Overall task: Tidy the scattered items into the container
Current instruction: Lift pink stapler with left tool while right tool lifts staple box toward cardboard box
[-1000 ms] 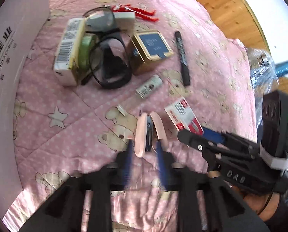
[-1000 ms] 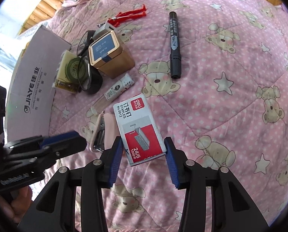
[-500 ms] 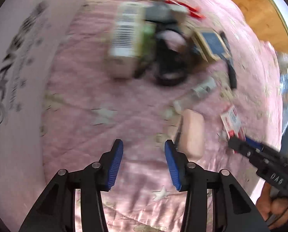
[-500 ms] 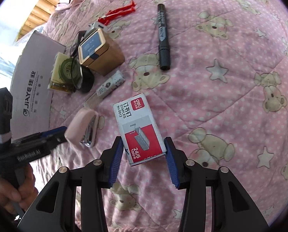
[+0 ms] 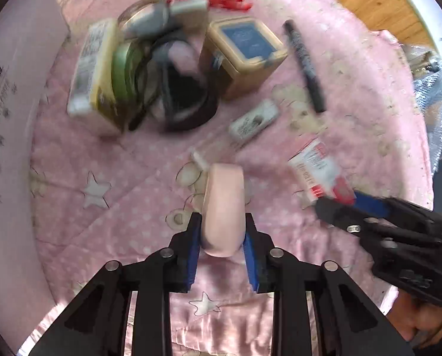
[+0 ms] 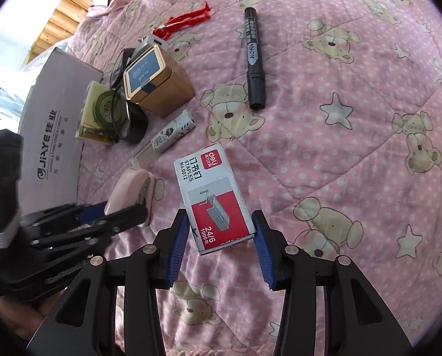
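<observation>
Between the blue pads of the left tongs (image 5: 221,238), nearest of all, sits the pale pink plastic stapler (image 5: 224,207), pinched at its rear end with its nose pointing away over the pink bear-print quilt (image 6: 354,124) of the bed. Just beside it, the right tongs (image 6: 221,238) stand spread around the red-and-grey cardboard box of staples (image 6: 213,195); one pad touches the box's side, the other is a little apart, so it is bracketed, not gripped. My advice: press these tongs together squarely on the long sides before lifting, since a corner hold would let the box swivel. Keep the stapler level as it travels, and carry it clear of the right tongs, which crowd close. Farther off lie a small white printed tube (image 6: 173,132), a gold square tin with a blue lid (image 6: 157,84) and a black marker pen (image 6: 253,59). Along the bed's left edge stands the white cardboard carton with printed lettering (image 6: 55,136), probably the container.
</observation>
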Motion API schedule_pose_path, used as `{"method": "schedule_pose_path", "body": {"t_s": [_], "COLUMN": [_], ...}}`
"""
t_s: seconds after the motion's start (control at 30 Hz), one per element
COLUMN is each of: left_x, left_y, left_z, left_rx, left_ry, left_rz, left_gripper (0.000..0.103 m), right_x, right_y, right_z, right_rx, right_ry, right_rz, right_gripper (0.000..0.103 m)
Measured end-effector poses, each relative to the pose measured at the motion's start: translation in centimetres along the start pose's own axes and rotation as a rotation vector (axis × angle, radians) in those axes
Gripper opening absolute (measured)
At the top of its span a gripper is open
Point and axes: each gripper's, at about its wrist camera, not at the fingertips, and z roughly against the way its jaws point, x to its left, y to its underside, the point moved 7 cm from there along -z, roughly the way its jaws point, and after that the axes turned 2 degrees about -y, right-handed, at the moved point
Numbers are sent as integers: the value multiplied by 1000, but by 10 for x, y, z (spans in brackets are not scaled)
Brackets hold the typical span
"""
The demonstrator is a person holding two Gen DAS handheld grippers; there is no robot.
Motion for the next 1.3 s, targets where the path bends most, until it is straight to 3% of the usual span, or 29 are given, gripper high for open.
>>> {"method": "schedule_pose_path", "body": {"t_s": [0.3,0.4,1.3], "left_x": [8,2,65], "left_y": [-15,8,35], "left_z": [24,35,162], "left_rx": [-60,-72,-303], "left_ry": [39,38,127], "left_rz": [47,68,210], "left_gripper": [27,27,27], "right_x": [17,27,155], "right_y": [-2,-4,-2], "right_z": [8,9,51], "right_rx": [-12,-14,-100], "right_ry": [-10,-9,-17], "right_rz": [29,51,277], "right_gripper": [46,46,45]}}
